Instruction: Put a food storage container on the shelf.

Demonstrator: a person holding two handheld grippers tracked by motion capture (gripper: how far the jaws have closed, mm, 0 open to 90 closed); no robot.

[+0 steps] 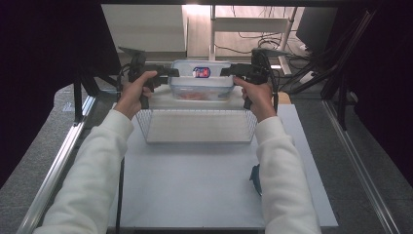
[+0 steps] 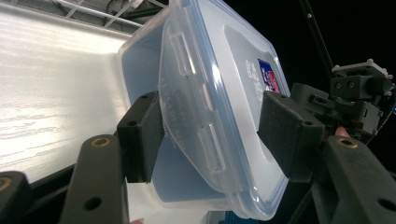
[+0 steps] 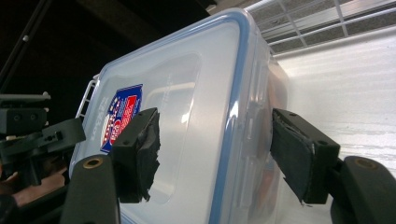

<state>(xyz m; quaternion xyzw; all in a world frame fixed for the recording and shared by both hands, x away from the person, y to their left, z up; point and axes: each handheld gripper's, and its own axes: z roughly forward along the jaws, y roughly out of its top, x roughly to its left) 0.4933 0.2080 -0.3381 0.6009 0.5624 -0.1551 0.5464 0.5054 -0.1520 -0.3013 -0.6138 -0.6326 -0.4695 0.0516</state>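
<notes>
A clear plastic box [image 1: 202, 84] with a blue-rimmed snap lid and a red and blue label stands at the far side of the white table, just behind a wire basket [image 1: 197, 126]. Something reddish lies inside it. My left gripper [image 1: 173, 73] straddles its left end and my right gripper [image 1: 226, 71] its right end. In the left gripper view the box [image 2: 219, 60] sits between the pads, one pad [image 2: 140, 135] close by the lid's flap. In the right gripper view the box [image 3: 196, 93] is between the jaws, and one pad [image 3: 299, 158] stands visibly off its side.
The white table top [image 1: 195, 185] spreads in front of the basket. A small dark blue object [image 1: 255, 178] lies by the right sleeve. Metal rails [image 1: 58, 161] run along both sides. Black frame struts and cables stand behind the table.
</notes>
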